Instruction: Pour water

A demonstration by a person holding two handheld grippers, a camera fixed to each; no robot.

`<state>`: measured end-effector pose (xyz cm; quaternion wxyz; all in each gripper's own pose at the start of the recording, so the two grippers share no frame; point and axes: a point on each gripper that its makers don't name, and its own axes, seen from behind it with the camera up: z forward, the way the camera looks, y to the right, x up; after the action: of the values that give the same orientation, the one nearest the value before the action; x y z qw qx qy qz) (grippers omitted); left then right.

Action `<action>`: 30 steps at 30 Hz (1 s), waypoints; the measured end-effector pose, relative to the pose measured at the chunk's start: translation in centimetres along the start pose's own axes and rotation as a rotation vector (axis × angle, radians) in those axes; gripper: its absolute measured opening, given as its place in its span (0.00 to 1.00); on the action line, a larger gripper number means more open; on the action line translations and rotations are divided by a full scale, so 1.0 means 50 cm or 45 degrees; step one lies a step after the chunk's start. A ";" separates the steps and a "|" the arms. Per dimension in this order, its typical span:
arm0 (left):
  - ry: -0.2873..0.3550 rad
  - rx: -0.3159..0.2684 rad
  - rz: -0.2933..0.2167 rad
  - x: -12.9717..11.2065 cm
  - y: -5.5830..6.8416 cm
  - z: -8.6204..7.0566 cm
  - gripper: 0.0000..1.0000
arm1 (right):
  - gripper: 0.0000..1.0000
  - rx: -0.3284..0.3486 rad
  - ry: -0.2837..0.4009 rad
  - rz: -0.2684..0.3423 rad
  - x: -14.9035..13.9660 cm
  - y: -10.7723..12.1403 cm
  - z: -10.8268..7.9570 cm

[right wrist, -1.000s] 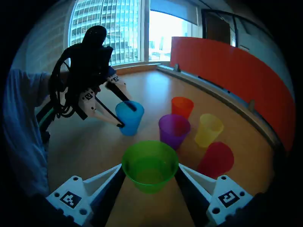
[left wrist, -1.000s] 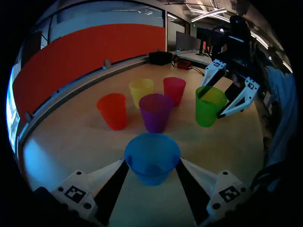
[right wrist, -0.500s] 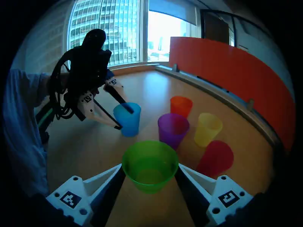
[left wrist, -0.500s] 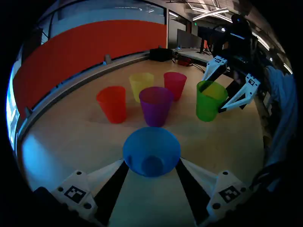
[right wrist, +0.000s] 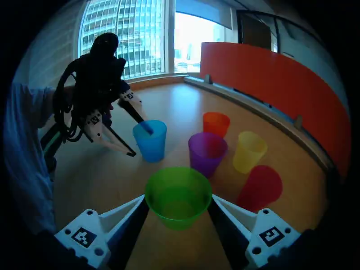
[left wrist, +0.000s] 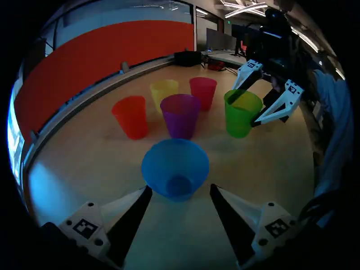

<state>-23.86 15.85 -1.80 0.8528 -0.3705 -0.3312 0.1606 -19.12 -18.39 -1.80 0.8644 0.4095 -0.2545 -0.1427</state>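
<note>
Left gripper view: the left gripper [left wrist: 178,190] is spread, with a finger on either side of the translucent blue plastic cup [left wrist: 175,167] and visible gaps. The cup stands upright on the wooden surface [left wrist: 90,171]. Right gripper view: the right gripper [right wrist: 178,199] pinches the translucent green plastic cup [right wrist: 178,191], which is upright, just beside the purple plastic cup [right wrist: 207,153].

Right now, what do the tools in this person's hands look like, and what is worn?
The left hand-held gripper and the right hand-held gripper each have two white wedge-shaped fingers with black inner faces and a square black-and-white marker on each. The left one's body is bulky and black, with looped dark cables. The person's sleeve is light blue.
</note>
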 end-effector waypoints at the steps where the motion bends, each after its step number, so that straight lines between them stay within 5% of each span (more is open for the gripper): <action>1: -0.001 -0.001 -0.002 -0.002 0.001 -0.002 0.96 | 0.89 0.000 -0.002 0.000 -0.002 0.000 0.003; 30: 0.015 -0.015 -0.032 -0.022 0.018 -0.050 0.96 | 0.90 -0.009 -0.018 0.003 -0.039 -0.008 0.020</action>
<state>-22.98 14.58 -4.20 0.8544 -0.3724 -0.3318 0.1457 -21.31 -18.38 -2.23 0.8641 0.4051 -0.2607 -0.1457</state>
